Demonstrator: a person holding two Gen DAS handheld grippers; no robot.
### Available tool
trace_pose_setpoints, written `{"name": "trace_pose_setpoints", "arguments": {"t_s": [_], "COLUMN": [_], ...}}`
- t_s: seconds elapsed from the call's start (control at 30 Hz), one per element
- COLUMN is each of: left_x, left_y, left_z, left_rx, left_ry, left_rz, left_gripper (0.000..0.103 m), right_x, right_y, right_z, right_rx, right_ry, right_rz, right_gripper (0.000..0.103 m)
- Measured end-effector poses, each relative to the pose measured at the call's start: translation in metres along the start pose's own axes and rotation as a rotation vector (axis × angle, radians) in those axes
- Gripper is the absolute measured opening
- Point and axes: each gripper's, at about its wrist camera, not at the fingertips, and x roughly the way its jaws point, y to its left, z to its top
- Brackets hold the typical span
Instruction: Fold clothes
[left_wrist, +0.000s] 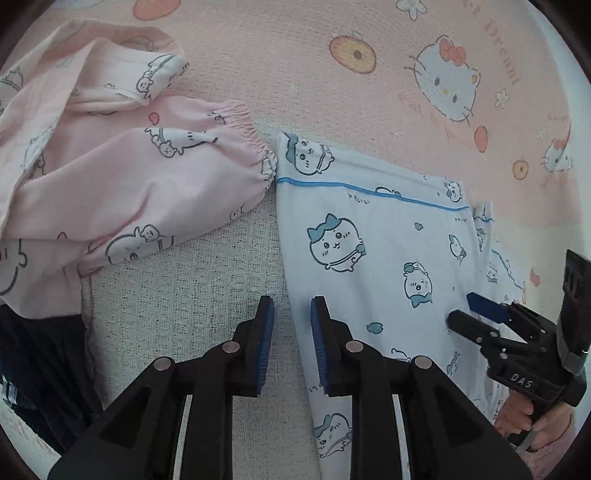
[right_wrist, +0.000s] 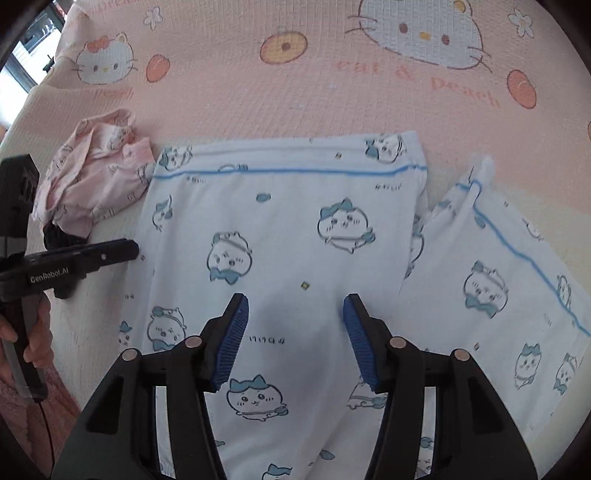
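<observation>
- Light blue pajama pants (right_wrist: 295, 229) with a cartoon print lie flat on a pink cat-print bedspread (right_wrist: 295, 92); a blue-piped hem edge runs across the far side.
- A second blue leg or piece (right_wrist: 509, 280) lies angled to the right of the main panel, overlapping its right edge.
- Crumpled pink pajama garment (left_wrist: 122, 177) sits left of the blue pants, its elastic cuff touching the blue hem corner.
- Some dark fabric (left_wrist: 40, 369) shows under the pink garment's near edge.
- Left gripper (left_wrist: 292, 314): fingers narrow, nothing pinched between them; pointing down at the left edge of the blue pants, one finger over the bedspread and one over the blue fabric.
- Right gripper (right_wrist: 295, 314): fingers wide apart, nothing held; above the middle of the blue panel.
- Each gripper shows in the other's view, with a hand (left_wrist: 532, 417) on the right gripper's handle.
</observation>
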Motion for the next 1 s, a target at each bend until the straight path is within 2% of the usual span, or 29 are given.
{"name": "trace_pose_setpoints", "arguments": {"t_s": [0.07,0.1,0.13,0.3,0.4,0.47,0.5,0.67,0.73,0.8,0.87,0.93,1.0], "left_x": [0.004,0.007,0.009,0.002,-0.001,-0.001,-0.001,-0.024,-0.021,-0.004,0.017,0.024,0.018], "left_y": [-0.003,-0.005,-0.006,-0.016,-0.011,-0.007,-0.005,-0.015,-0.027,-0.041,-0.040,-0.038,-0.032], "left_z": [0.001,0.002,0.002,-0.005,-0.005,-0.002,0.000,0.018,0.027,0.037,0.043,0.049,0.064], "left_rx": [0.012,0.018,0.024,0.172,0.219,0.212,0.206,0.224,0.263,0.309,0.343,0.379,0.357], "left_ry": [0.012,0.018,0.024,0.015,0.030,0.051,0.063,-0.051,-0.069,-0.046,0.022,0.027,-0.004], "left_rz": [-0.035,-0.052,-0.070,0.056,0.144,0.130,0.119,0.092,0.053,-0.001,0.050,0.123,0.240], "left_gripper": [0.021,0.008,0.002,0.001,0.001,0.001,0.005,0.008,0.008,0.008,0.008,0.007,0.007], "right_x": [0.007,0.009,0.011,0.020,0.019,0.023,0.024,0.015,0.010,0.015,0.027,0.036,0.035], "right_y": [0.000,0.001,0.002,0.013,0.009,0.008,0.007,0.003,0.001,-0.002,-0.002,0.002,0.001], "right_z": [0.000,0.000,0.000,0.008,0.014,0.016,0.017,0.025,0.034,0.047,0.057,0.062,0.073], "right_rx": [0.011,0.015,0.019,-0.013,-0.033,-0.048,-0.062,-0.072,-0.051,-0.013,-0.012,-0.062,-0.096], "right_ry": [0.012,0.013,0.015,0.020,0.021,0.020,0.021,0.005,-0.025,-0.025,-0.004,0.010,-0.001], "right_rz": [-0.016,-0.017,-0.019,-0.046,-0.064,-0.087,-0.093,-0.092,-0.086,-0.073,-0.080,-0.118,-0.147], "right_gripper": [0.055,0.055,0.055,0.056,0.055,0.054,0.054,0.054,0.054,0.055,0.055,0.054,0.054]}}
